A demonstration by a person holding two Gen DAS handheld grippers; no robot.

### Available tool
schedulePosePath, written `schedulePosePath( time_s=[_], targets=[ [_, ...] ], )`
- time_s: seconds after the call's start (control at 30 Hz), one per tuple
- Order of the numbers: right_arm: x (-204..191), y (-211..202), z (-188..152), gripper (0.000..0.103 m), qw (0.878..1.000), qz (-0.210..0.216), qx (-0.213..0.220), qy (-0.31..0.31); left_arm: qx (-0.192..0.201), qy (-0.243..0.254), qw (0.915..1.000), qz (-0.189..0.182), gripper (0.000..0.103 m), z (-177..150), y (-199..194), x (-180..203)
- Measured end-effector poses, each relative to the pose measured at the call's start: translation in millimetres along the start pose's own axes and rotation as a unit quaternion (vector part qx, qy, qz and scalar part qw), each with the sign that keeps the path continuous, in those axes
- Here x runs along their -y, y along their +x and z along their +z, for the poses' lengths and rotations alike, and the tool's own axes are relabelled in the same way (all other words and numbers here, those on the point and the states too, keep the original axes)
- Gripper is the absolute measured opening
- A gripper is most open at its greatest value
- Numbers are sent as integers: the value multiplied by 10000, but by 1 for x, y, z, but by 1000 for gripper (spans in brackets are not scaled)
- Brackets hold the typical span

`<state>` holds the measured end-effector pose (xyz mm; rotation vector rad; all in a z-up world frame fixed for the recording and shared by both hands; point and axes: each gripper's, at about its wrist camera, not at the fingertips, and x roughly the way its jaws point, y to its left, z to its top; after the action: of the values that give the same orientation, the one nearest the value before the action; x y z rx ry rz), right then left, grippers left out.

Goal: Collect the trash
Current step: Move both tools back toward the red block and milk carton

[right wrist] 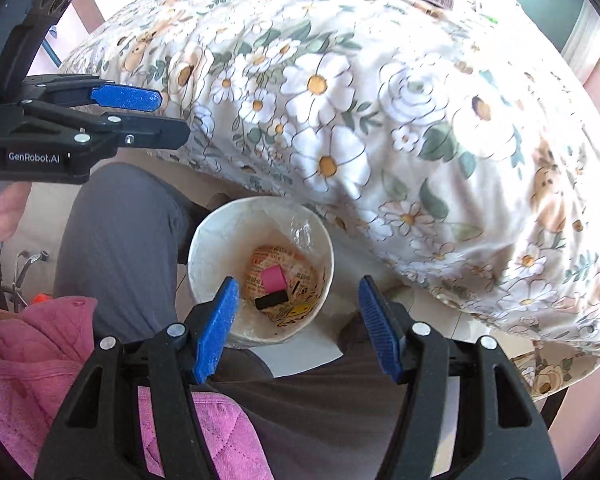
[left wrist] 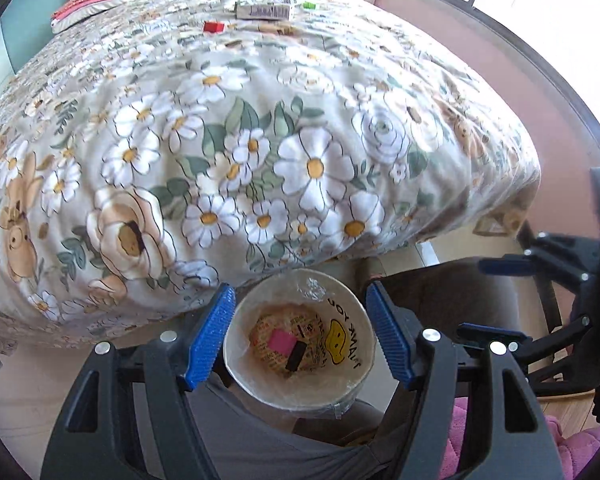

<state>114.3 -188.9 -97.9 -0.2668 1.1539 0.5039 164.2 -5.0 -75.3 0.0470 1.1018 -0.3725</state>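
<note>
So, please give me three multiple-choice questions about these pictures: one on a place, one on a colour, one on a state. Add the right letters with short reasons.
1. Where does the trash bin stand?
A. on the bed
B. on the floor beside the bed
C. on a chair

2. What colour is the square piece inside the bin?
A. pink
B. green
C. yellow

3. How is the right tool now?
A. shut on a box
B. shut, empty
C. open, empty

Answers:
1 B: the bin sits below the edge of the bed.
2 A: it is pink, beside a black piece.
3 C: its blue fingers stand apart and hold nothing.
</note>
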Motion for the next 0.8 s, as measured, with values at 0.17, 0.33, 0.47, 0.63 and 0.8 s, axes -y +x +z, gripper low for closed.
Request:
schedulePosePath(
  time_s=[0.17, 0.33, 0.47, 0.63, 0.8],
  targets=[
    [23, -30, 24, 63, 9991, -157, 386, -12, 446, 77, 9988, 199, 76, 32, -30, -5],
    [48, -56, 54, 63, 9967, -333, 743, -46, 750, 119, 9964, 370, 76, 66, -47, -10],
    [69, -65, 79, 63, 9946, -509, 909, -43, 890, 20, 9946, 530, 76, 95, -50, -16],
    [100, -62, 120, 63, 9925, -662, 1025, -106, 1030, -303, 9924, 595, 76, 136, -47, -26],
    [136, -50, 162, 63, 9922, -685, 1042, -63, 1070, -531, 9909, 614, 76, 179, -32, -32]
  ],
)
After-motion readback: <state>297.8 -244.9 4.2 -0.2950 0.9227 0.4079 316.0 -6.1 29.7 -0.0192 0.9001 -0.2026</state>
